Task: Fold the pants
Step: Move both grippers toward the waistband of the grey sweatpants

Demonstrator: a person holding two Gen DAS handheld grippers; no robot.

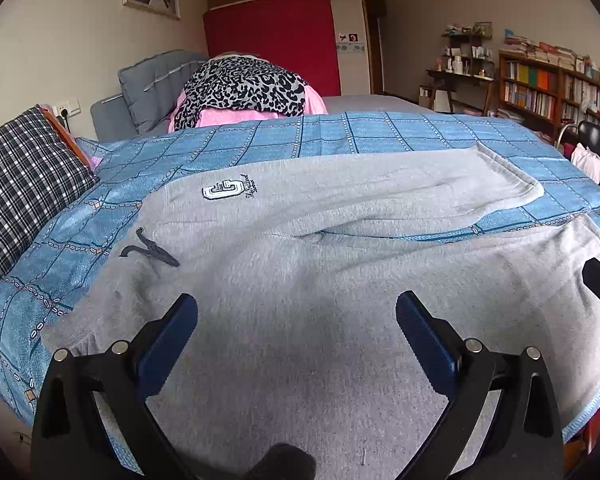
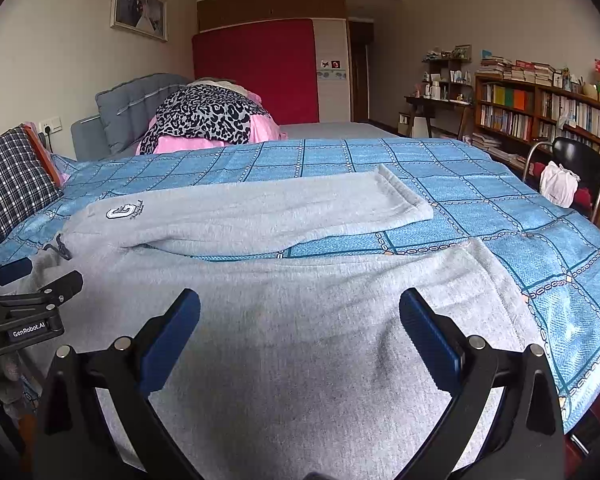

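Observation:
Grey sweatpants lie spread flat on the blue checked bedspread, waistband to the left with a dark drawstring and a white letter patch. The two legs run to the right, a strip of bedspread showing between them. My left gripper hovers open over the near leg by the waist end. My right gripper is open above the same near leg, further toward the cuff. Neither holds any cloth. The left gripper shows at the left edge of the right wrist view.
A plaid pillow lies at the bed's left end. Behind the bed are a pile of leopard-print and pink bedding, a grey headboard and a red wardrobe. A bookshelf and a black chair stand at the right.

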